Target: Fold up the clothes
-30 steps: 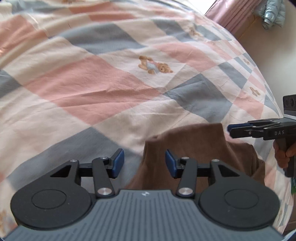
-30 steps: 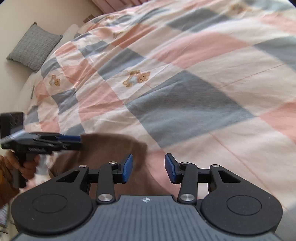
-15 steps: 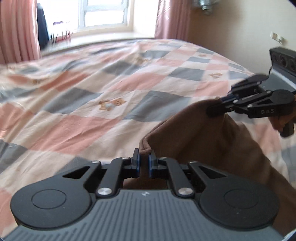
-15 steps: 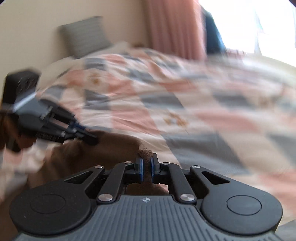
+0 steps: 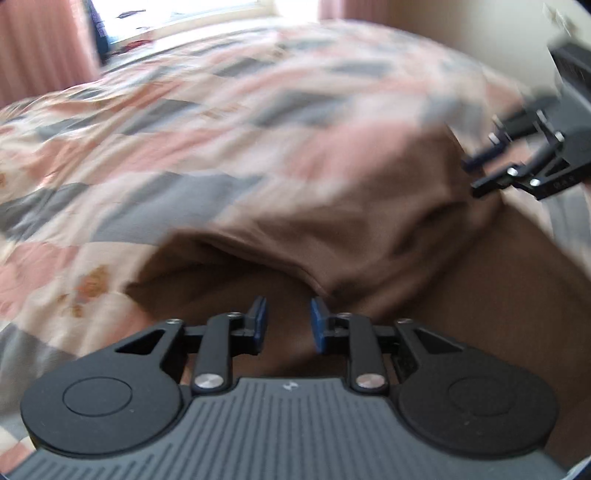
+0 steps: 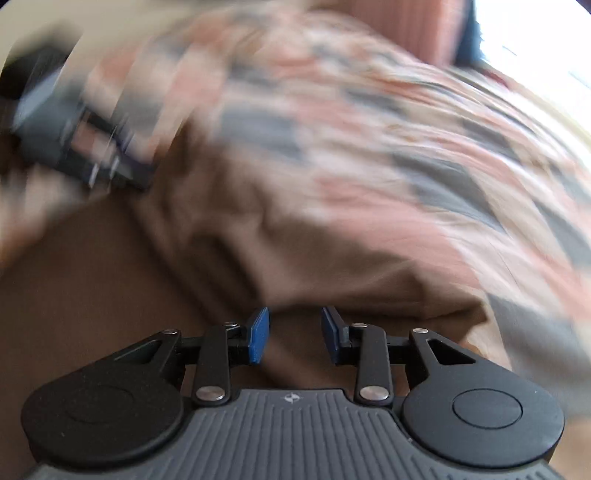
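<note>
**Garment folded over on the quilt, both grippers released**

The brown garment [image 5: 369,221] lies on the checked quilt [image 5: 147,147], its far part doubled back toward the grippers in a rumpled fold. The left gripper [image 5: 286,325] sits over the near layer, blue pads parted with nothing between them. The right gripper [image 6: 293,336] is likewise spread and empty, above the garment's near edge. Beyond the fold the quilt runs to pink curtains [image 5: 44,44] and a bright window [image 5: 177,11]. Both views are motion-blurred.
</note>
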### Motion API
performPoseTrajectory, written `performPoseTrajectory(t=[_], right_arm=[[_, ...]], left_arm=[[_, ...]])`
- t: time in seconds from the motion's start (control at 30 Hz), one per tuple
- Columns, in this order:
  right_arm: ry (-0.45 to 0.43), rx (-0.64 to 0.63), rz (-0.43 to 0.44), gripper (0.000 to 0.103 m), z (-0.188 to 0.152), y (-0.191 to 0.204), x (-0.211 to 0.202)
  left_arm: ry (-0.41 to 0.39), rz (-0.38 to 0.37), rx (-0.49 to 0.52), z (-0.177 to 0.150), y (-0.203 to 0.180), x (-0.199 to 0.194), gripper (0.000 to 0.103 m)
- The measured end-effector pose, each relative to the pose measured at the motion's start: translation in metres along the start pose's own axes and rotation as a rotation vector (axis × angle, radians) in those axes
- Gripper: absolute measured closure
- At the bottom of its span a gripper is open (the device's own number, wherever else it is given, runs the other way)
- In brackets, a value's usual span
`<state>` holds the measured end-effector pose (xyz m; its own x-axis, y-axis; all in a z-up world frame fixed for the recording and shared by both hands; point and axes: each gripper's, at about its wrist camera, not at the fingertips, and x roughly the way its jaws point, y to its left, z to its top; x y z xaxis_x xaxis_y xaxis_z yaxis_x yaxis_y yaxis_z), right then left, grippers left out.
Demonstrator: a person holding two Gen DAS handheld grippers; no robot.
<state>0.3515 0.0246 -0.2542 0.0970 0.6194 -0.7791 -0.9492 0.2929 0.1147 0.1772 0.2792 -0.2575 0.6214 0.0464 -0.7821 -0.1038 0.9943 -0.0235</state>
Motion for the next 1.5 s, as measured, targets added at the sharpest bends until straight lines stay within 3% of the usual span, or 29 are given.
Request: performPoseTrajectory(t=[0.13, 0.2, 0.27, 0.33, 0.4, 0.43, 0.47, 0.5, 0.6, 0.67, 0.8, 0.93, 0.97, 1.03, 1.07, 1.2, 1.27, 1.33, 1.37, 1.5], right_arm=[[-0.057, 0.597, 0.037, 0.063, 0.006, -0.067, -0.012], [-0.078, 0.896, 0.078, 0.062, -0.007, -0.094, -0.012], [-0.110, 1.116, 0.116, 0.060, -0.025, -0.112, -0.008], [-0.121, 1.249, 0.117, 0.059, -0.039, -0.121, -0.001], [-0.142, 1.326, 0.152, 0.059, -0.050, -0.126, 0.009], [-0.156, 1.358, 0.175, 0.065, -0.055, -0.129, 0.013], [-0.158, 1.361, 0.173, 0.076, -0.058, -0.129, 0.016], [-0.147, 1.335, 0.146, 0.092, -0.060, -0.128, 0.017], [-0.122, 1.284, 0.086, 0.097, -0.069, -0.126, 0.018], [-0.115, 1.270, 0.077, 0.097, -0.074, -0.124, 0.017], [-0.081, 1.117, -0.006, 0.093, -0.049, -0.116, 0.010], [-0.104, 0.804, -0.205, 0.074, -0.007, -0.081, -0.008], [-0.118, 0.713, -0.256, 0.072, 0.004, -0.070, -0.013], [-0.122, 0.535, -0.290, 0.048, 0.010, -0.051, -0.003], [-0.121, 0.447, -0.294, 0.044, 0.011, -0.041, 0.004], [-0.112, 0.095, -0.309, 0.034, 0.013, -0.004, 0.035], [-0.085, -0.045, -0.304, 0.035, 0.009, 0.007, 0.051], [-0.023, -0.075, -0.291, 0.034, -0.018, -0.004, 0.062], [-0.035, -0.081, -0.282, 0.034, -0.026, -0.008, 0.058], [-0.040, -0.008, -0.332, 0.031, -0.019, -0.008, 0.029]], left_arm=[[-0.036, -0.103, -0.461, 0.019, 0.064, 0.006, 0.070], [-0.039, -0.168, -0.688, 0.019, 0.090, 0.017, 0.066], [-0.044, -0.216, -0.855, 0.012, 0.108, 0.027, 0.060], [-0.036, -0.223, -0.938, 0.005, 0.117, 0.036, 0.063], [-0.034, -0.222, -0.941, -0.001, 0.117, 0.043, 0.074], [-0.040, -0.218, -0.912, -0.003, 0.116, 0.043, 0.090], [-0.049, -0.213, -0.872, -0.006, 0.114, 0.042, 0.095], [-0.059, -0.182, -0.794, -0.008, 0.110, 0.039, 0.095], [-0.005, -0.070, -0.549, -0.021, 0.092, 0.039, 0.095], [0.050, -0.029, -0.478, -0.032, 0.084, 0.045, 0.094], [0.029, 0.058, -0.445, -0.028, 0.078, 0.030, 0.081], [-0.064, 0.184, -0.328, -0.006, 0.061, -0.003, 0.083], [-0.083, 0.171, -0.312, 0.001, 0.054, -0.007, 0.083], [-0.104, 0.127, -0.267, 0.012, 0.038, -0.007, 0.081], [-0.103, 0.108, -0.222, 0.016, 0.027, -0.001, 0.080], [-0.077, 0.111, -0.039, 0.018, -0.010, 0.032, 0.074], [-0.014, 0.143, -0.042, 0.003, -0.006, 0.048, 0.074], [0.027, 0.152, -0.067, -0.016, 0.007, 0.053, 0.074], [0.028, 0.155, -0.067, -0.022, 0.009, 0.047, 0.074], [0.002, 0.155, -0.076, -0.022, 0.009, 0.011, 0.074]])
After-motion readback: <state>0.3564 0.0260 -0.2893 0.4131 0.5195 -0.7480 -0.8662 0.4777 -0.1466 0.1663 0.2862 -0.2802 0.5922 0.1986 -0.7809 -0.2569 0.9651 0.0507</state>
